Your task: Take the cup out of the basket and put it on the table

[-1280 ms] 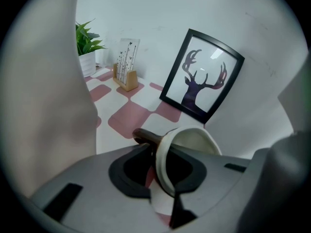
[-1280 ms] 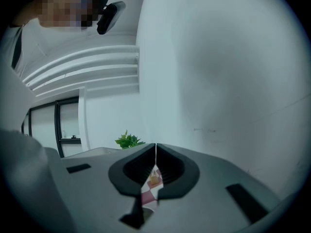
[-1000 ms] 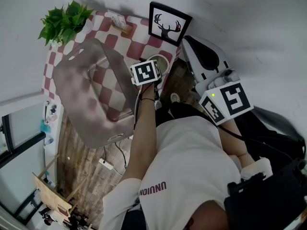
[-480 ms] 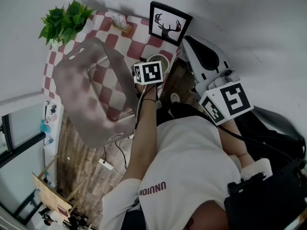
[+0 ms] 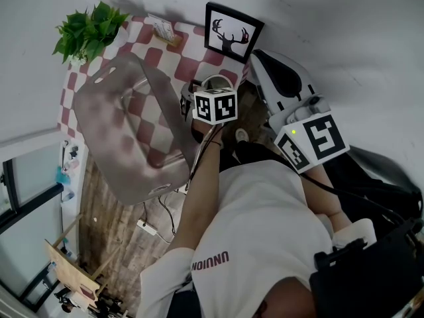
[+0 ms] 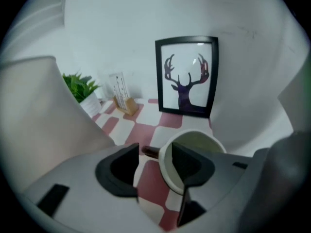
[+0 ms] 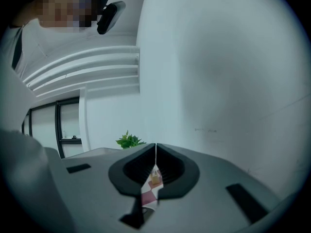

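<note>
Cup set upright on the counter; left jaws wide, right jaws closed.
In the left gripper view, the left gripper (image 6: 154, 155) has just been opening its jaws and they stand wide. The near wall of the white cup (image 6: 199, 141) lies between them, clear of the left pad. The cup stands at lower centre on the red-and-white checked counter (image 6: 146, 123), below the framed deer picture (image 6: 187, 76). The grey basket (image 6: 39, 115) fills the frame's left. The right gripper (image 7: 156, 152) has its jaws pressed together with nothing between them.
</note>
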The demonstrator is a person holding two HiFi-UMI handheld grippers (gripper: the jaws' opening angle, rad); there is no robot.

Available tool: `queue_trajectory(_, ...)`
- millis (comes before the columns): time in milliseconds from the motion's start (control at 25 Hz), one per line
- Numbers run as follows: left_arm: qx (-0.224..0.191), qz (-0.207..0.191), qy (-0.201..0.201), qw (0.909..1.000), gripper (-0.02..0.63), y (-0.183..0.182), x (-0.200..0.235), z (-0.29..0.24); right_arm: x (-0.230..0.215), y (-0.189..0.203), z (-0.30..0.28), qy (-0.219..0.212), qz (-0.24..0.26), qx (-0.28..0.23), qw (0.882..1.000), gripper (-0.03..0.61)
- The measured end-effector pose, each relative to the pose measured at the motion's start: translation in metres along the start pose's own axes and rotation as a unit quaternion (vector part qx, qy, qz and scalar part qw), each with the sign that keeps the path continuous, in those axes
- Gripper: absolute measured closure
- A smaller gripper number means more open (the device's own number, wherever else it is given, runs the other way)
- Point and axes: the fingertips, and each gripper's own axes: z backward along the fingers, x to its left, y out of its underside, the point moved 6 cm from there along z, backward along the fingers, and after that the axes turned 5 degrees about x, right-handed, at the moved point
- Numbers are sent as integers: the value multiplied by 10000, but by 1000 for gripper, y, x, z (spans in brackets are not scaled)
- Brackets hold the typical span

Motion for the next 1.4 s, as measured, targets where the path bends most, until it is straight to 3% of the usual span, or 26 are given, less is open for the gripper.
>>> queue_trajectory(120, -221, -312, -243, 9990, 399, -8, -1, 7, 0, 0, 0, -15, 1, -3, 10000, 560)
queue_trajectory(360, -636, -467, -504, 9956, 399, -15, 3, 29, 1, -2, -1, -46, 1, 6, 10000, 559)
queue_trajectory(520, -1185, -494, -576, 9901, 400, -24, 5, 50, 5, -2, -1, -90, 21, -17, 10000, 559)
queue_trajectory(640, -1845, -489, -459, 9805, 485, -35, 1, 71, 7, -2, 0, -119, 51, -95, 9999, 560)
queue_trajectory(880, -3196, -334, -405, 9461, 601, -53, 3, 119, 11, -3, 3, -154, 296, -179, 9993, 560)
queue_trajectory(1120, -4372, -64, -73, 8993, 602, -61, 5, 164, 22, -3, 4, -157, 707, -291, 9970, 561)
queue_trajectory(1240, -4941, -87, -119, 8693, 603, -66, 10, 185, 26, -2, 4, -158, 788, -325, 9962, 561)
queue_trajectory(1280, -5029, -125, -140, 8641, 603, -67, 12, 190, 27, -3, 4, -154, 805, -340, 9961, 561)
queue_trajectory(1400, -5094, -217, -160, 8601, 603, -67, 14, 200, 29, -4, 4, -144, 822, -371, 9958, 561)
